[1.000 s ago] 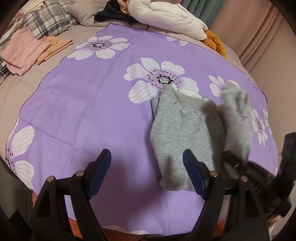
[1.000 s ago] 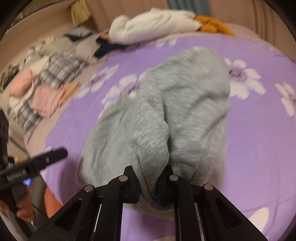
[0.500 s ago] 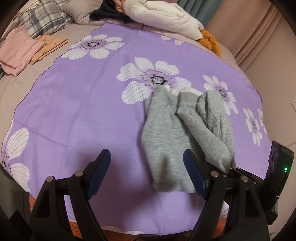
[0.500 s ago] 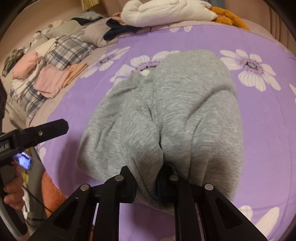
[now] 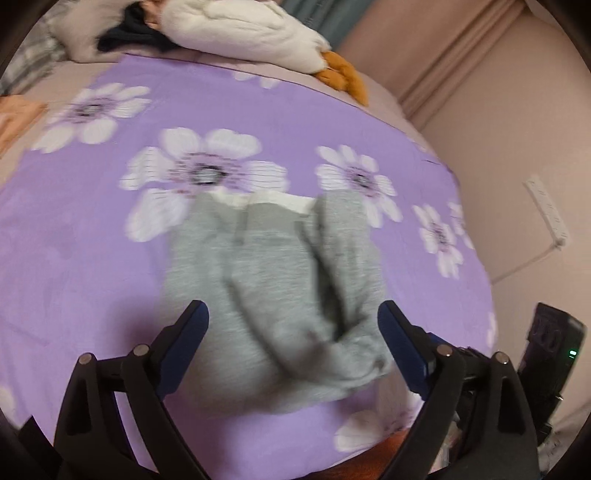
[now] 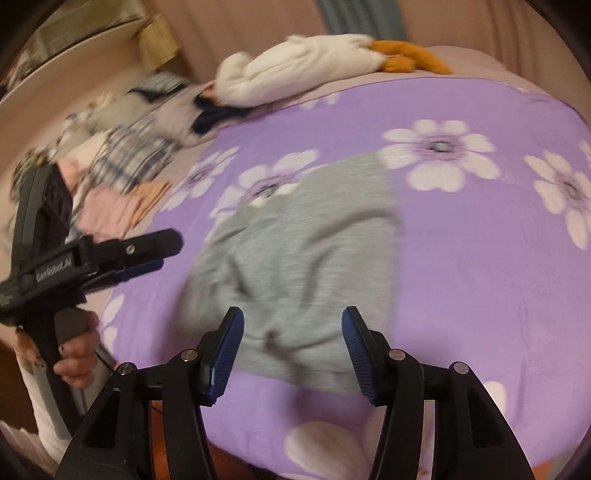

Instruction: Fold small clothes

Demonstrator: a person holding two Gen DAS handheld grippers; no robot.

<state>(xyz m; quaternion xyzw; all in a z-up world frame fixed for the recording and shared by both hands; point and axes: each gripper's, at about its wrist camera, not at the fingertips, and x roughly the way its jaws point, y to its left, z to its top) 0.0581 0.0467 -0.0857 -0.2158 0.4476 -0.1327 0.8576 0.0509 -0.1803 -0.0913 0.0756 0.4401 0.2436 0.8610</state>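
Observation:
A small grey sweatshirt-like garment lies folded in on itself on the purple flowered sheet, with a white lining edge at its far end. My left gripper is open and empty, its fingers astride the garment's near end. In the right wrist view the garment lies rumpled on the sheet. My right gripper is open and empty just above its near edge. The left gripper also shows at the left, held by a hand.
A white plush toy with orange feet lies at the far side of the bed. Dark clothes sit beside it. Pink, peach and plaid clothes are piled at the left. A wall with a power strip is on the right.
My right gripper has opened and let go of the grey garment, which now lies on the sheet. My left gripper has moved right, over the garment's near end.

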